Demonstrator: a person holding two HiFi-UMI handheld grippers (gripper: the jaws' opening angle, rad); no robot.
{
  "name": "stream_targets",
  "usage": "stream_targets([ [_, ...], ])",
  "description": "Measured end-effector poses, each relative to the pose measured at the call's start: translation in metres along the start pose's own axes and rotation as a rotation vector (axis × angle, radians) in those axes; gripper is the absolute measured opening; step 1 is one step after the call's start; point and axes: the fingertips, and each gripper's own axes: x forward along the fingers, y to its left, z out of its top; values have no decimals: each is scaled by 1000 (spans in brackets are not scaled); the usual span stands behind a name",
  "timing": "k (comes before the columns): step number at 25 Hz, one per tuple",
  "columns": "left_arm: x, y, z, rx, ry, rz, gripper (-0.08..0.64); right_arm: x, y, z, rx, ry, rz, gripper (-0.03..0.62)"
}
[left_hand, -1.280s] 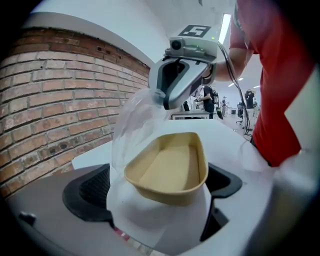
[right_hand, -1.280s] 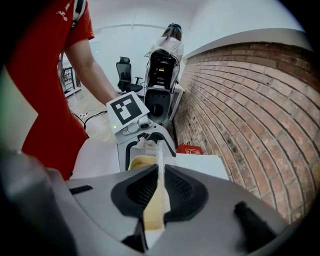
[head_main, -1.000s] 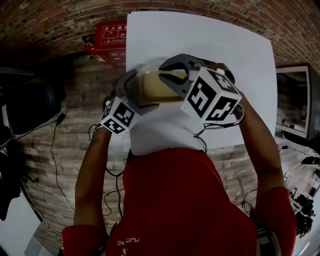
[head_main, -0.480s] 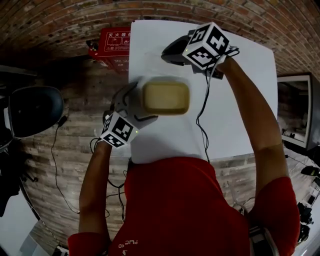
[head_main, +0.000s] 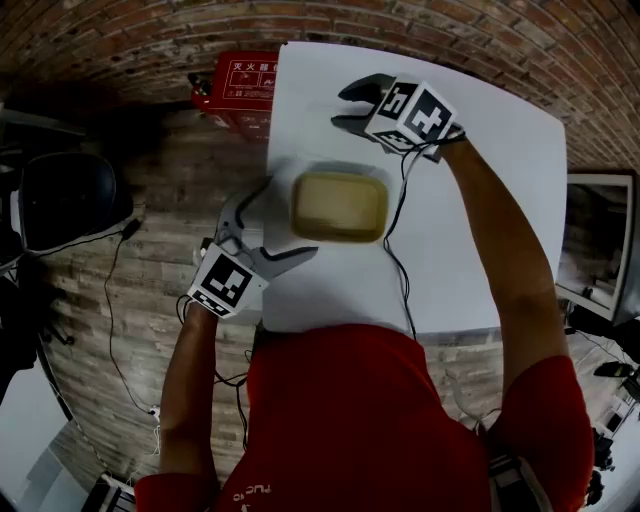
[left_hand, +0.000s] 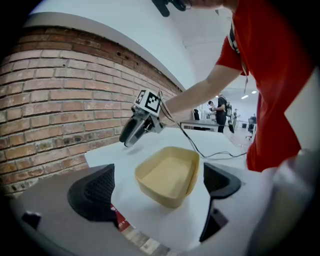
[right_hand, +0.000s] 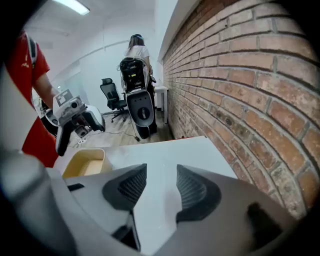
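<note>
Beige tray, empty, stands on the white worktop, gripped by neither tool. Head view: left tool at the tray's left edge; right tool beyond the tray, apart from it. Left gripper view: jaws spread wide, the tray between them, seemingly untouched. Right gripper view: jaws slightly parted on nothing, well away from the tray.

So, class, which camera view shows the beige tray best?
The left gripper view: the beige tray fills the middle, close up, showing rim, side wall and empty inside. The head view shows it from above, smaller. The right gripper view catches only part of it, at the left, behind a jaw.
</note>
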Motion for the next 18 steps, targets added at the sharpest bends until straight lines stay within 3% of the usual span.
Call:
stream_targets([
  [3, -6, 5, 32, -61, -120, 21, 560, -14, 0, 9, -50, -88, -84, 179],
  [6, -9, 11, 68, -101, -251, 49, 543, -44, 21, 29, -103, -247, -130, 170],
  [8, -12, 14, 86, -114, -303, 75, 463, -71, 41, 45, -134, -372, -178, 129],
  [10, -16, 18, 102, -113, -344, 115, 326, -99, 64, 59, -147, -496, -237, 101],
  [14, -22, 21, 126, -87, -403, 202, 123, -149, 109, 81, -8, -777, -336, 61],
  [18, -27, 9, 139, -76, -398, 246, 40, -167, 140, 71, 135, -861, -401, 50],
])
